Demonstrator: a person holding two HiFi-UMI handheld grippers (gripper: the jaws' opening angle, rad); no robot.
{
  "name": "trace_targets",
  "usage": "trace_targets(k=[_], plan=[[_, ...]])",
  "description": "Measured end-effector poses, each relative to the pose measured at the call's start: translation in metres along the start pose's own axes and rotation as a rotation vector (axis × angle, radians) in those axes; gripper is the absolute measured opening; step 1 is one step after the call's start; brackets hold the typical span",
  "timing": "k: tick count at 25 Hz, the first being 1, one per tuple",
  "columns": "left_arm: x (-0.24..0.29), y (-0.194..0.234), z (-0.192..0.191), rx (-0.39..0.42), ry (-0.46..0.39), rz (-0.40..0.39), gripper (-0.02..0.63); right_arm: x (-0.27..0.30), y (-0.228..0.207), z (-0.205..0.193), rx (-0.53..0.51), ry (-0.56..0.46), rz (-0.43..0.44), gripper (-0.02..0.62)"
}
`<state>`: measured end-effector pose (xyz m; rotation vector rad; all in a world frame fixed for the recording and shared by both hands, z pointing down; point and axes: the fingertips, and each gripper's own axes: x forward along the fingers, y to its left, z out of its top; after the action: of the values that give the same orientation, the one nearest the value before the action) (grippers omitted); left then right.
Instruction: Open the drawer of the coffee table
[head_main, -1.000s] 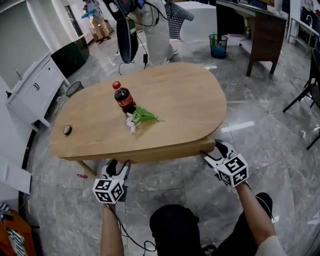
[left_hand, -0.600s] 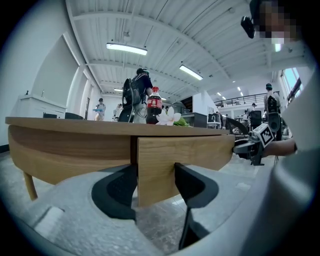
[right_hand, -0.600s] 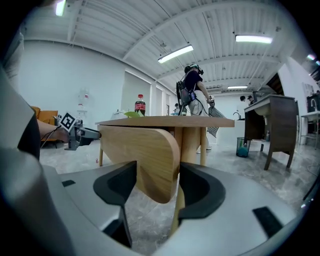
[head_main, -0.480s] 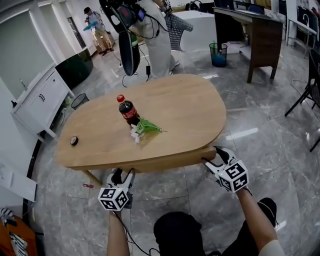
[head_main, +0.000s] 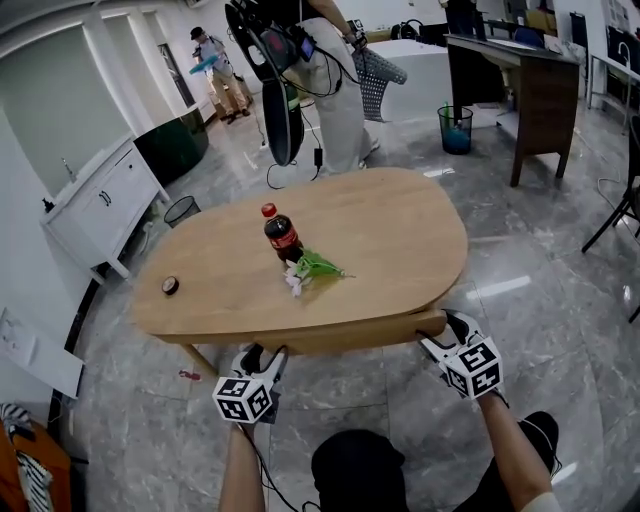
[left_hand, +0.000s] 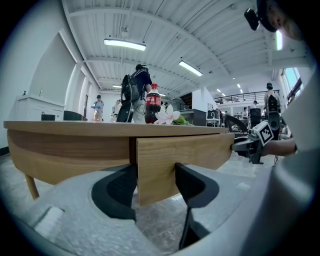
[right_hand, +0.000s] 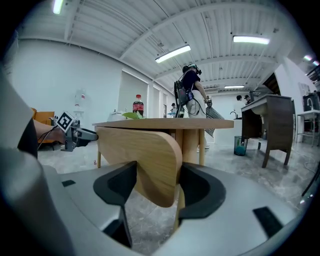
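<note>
At 7 o'clock of surface (head_main: 400, 240), left tool (head_main: 262, 355) clamped on drawer front (head_main: 345, 335), right tool (head_main: 440, 328) clamped on its 5 o'clock end.

Head view looks steeply down; both gripper views closely face drawer (left_hand: 185, 152).

An oval surface of pale wood (head_main: 400, 225) stands on a grey marbled tile floor (head_main: 560, 290). Near its middle a dark cola bottle with a red cap (head_main: 282, 236) stands upright. A white flower with green leaves (head_main: 308, 271) lies just beside it, toward the near edge. A small round dark object (head_main: 170, 285) (too small to identify) sits near the left end. A curved wooden drawer front (head_main: 360, 335) runs under the near edge.
</note>
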<state>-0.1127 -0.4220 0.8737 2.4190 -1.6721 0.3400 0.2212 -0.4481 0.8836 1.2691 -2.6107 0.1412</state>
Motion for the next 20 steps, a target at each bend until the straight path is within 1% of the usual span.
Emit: trace_targets(k=[7, 14, 20], plan=[[-0.011, -0.006, -0.002, -0.003, -0.003, 0.016, 0.233, -0.011, 0.007, -0.001, 0.004, -0.004, 0.004, 0.276], [-0.029, -0.018, -0.007, 0.0, -0.007, 0.012, 0.233, -0.03, 0.016, -0.007, 0.007, -0.011, 0.018, 0.276], [-0.041, -0.023, -0.01, -0.022, -0.002, 0.028, 0.233, -0.037, 0.023, -0.009, 0.02, 0.01, 0.027, 0.276]])
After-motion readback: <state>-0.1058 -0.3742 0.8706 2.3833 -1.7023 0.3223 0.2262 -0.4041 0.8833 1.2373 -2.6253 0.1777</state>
